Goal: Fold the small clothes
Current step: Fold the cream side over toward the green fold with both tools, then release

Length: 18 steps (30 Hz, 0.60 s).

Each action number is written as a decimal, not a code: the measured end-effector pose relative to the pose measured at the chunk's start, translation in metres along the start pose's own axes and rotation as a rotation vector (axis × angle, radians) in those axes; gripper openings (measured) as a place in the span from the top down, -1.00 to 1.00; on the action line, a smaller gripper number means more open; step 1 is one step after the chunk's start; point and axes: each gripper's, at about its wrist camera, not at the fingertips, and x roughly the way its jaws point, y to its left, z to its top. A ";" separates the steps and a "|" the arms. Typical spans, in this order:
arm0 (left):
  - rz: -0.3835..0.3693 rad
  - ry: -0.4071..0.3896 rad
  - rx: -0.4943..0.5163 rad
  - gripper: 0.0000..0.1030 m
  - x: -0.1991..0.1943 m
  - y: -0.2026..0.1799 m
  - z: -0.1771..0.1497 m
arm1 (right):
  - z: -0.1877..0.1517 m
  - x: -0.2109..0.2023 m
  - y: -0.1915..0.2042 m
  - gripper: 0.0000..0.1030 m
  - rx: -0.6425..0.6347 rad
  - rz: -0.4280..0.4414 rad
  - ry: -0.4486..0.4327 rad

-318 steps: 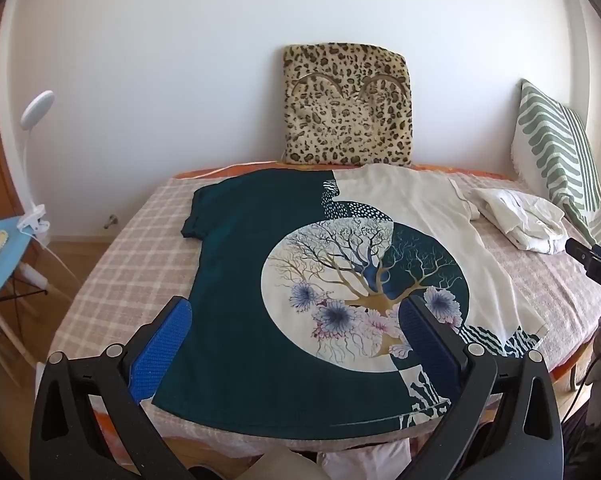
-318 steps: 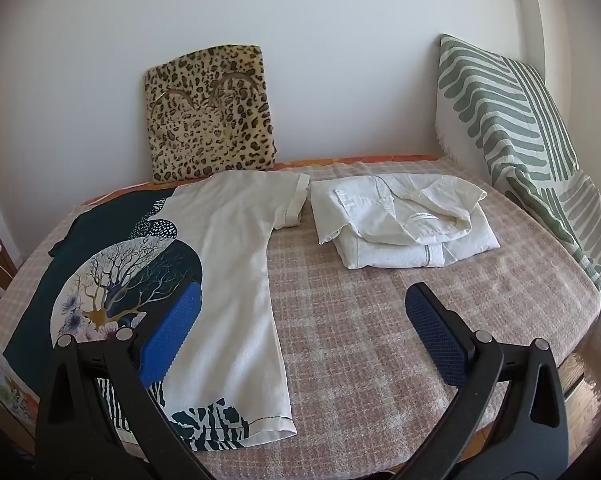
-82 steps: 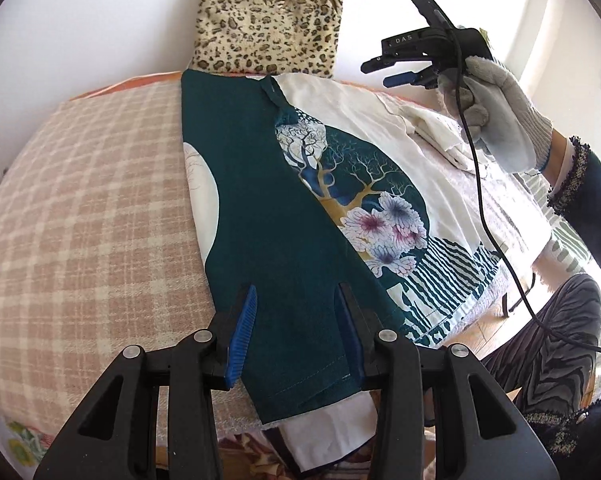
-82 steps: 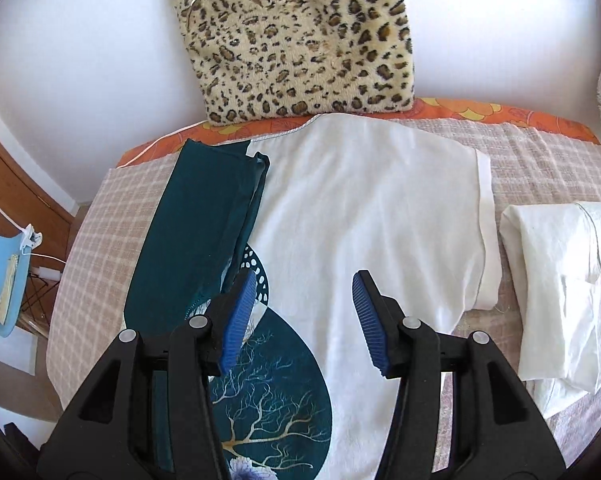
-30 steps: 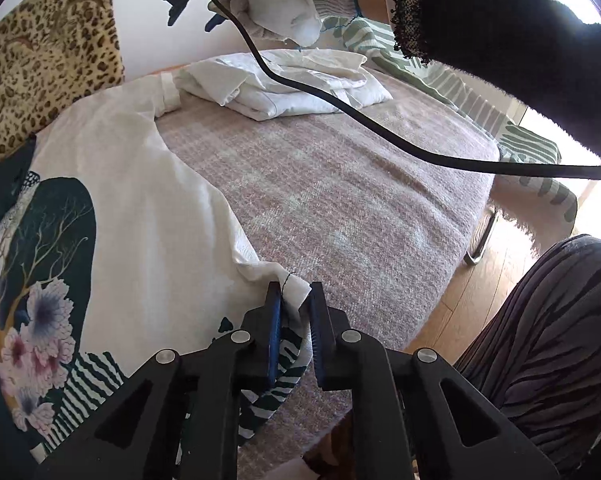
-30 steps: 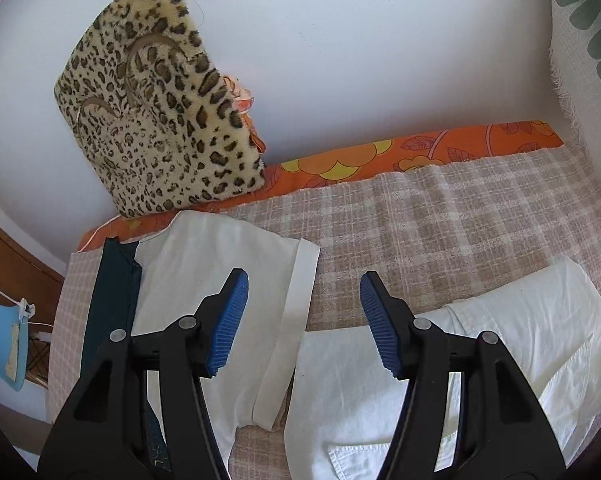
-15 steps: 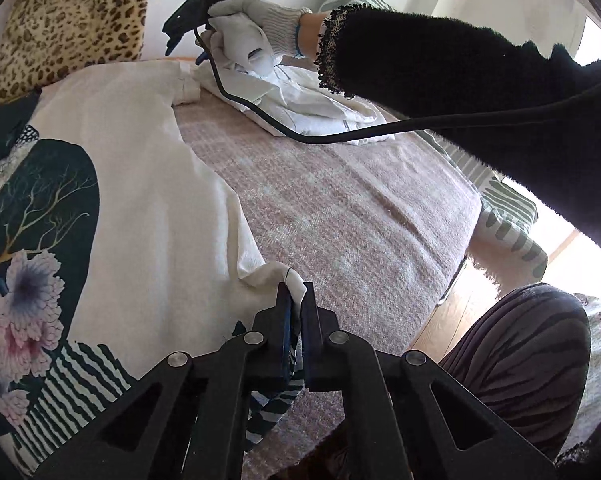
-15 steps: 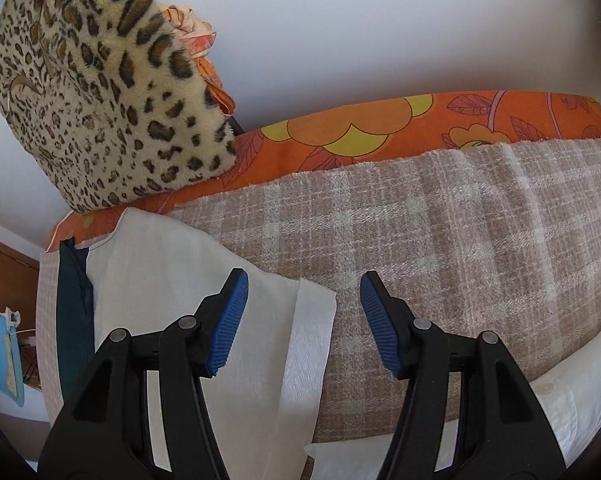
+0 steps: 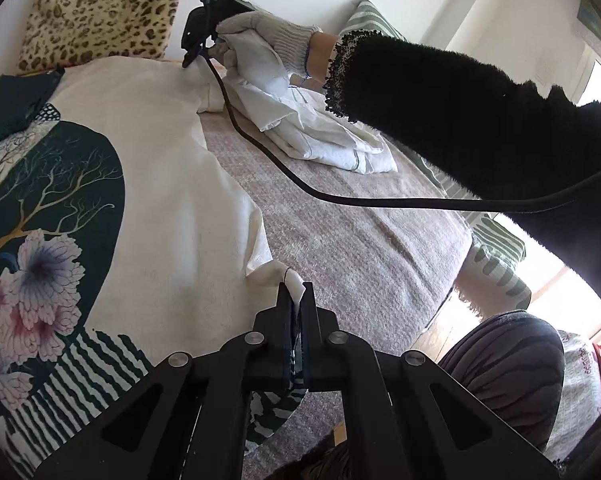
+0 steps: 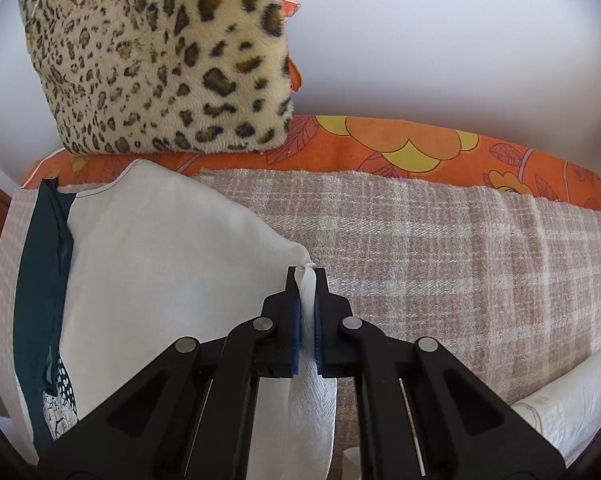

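we have the t-shirt (image 9: 172, 168) lying flat on the checked bedspread (image 9: 340, 240). our left gripper (image 9: 296, 300) is clamped on its white hem corner, and our right gripper (image 10: 307, 280), jaws just closed, pinches the white sleeve cuff beside the leopard cushion (image 10: 160, 52).

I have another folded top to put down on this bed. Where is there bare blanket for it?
The widest bare blanket lies between the t-shirt's cream edge and the bed's side, in front of the folded white garment. A narrower strip runs behind, below the orange sheet. By the leopard cushion it is crowded.
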 end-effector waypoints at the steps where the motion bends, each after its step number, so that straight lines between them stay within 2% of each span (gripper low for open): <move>1: -0.001 -0.011 -0.012 0.96 -0.003 0.002 0.000 | 0.003 -0.004 0.004 0.89 0.005 -0.003 -0.008; 11: 0.009 -0.076 -0.102 0.96 -0.035 0.023 -0.012 | 0.034 -0.038 0.053 0.90 0.003 -0.038 -0.061; 18: 0.068 -0.157 -0.111 0.96 -0.070 0.033 -0.021 | 0.044 -0.057 0.102 0.90 -0.045 -0.060 -0.088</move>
